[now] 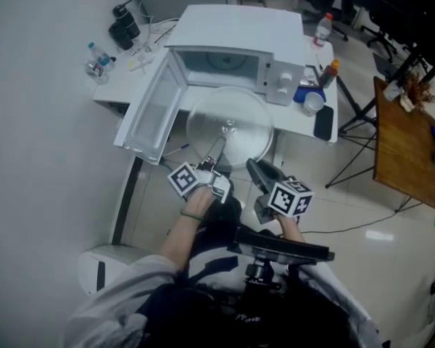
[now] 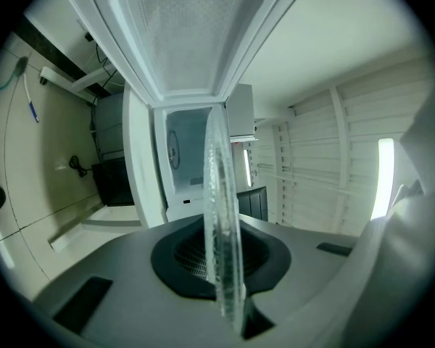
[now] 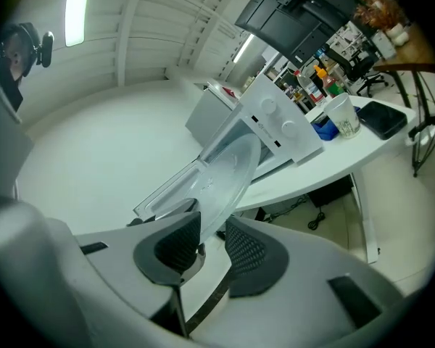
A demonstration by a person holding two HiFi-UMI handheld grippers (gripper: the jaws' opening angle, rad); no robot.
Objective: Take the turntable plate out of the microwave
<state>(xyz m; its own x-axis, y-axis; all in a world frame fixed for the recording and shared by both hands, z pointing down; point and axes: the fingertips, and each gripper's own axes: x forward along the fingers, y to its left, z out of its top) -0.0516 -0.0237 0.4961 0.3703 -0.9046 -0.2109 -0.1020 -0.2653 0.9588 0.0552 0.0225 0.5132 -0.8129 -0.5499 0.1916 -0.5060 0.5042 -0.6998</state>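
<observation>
The work area is a white table [image 1: 304, 127] on a pale floor. On it stands a white, box-shaped microwave [image 1: 235, 56]. All positions below are given relative to the microwave. Its door [image 1: 154, 114] is swung fully open at the left side, which leaves the opening unobstructed.

The turntable plate [image 1: 230, 125] is outside the cavity, directly in front of the microwave. It is held in the air over the table's front edge. It is a thin round disc of clear glass with a thickened rim and a small moulded shape near its centre. The table shows through it.

The left gripper [image 1: 217, 149] has its jaws closed on the plate's rim, on the side farthest from the microwave. The left gripper view shows the glass edge-on, seated deep between the dark textured pads [image 2: 185, 256]. This gripper appears to carry the load. A rim grip is probably used because the disc has no handle.

The right gripper [image 1: 256, 167] sits at the same far side, to the right of the left gripper. Its jaws stand wide, and the rim passes between them without being pinched. It probably serves as a guard against tipping, since smooth glass held at one point can pivot or slip.

A mug [image 1: 313, 103] and a dark phone [image 1: 323, 123] lie to the right of the microwave, clear of the plate.
</observation>
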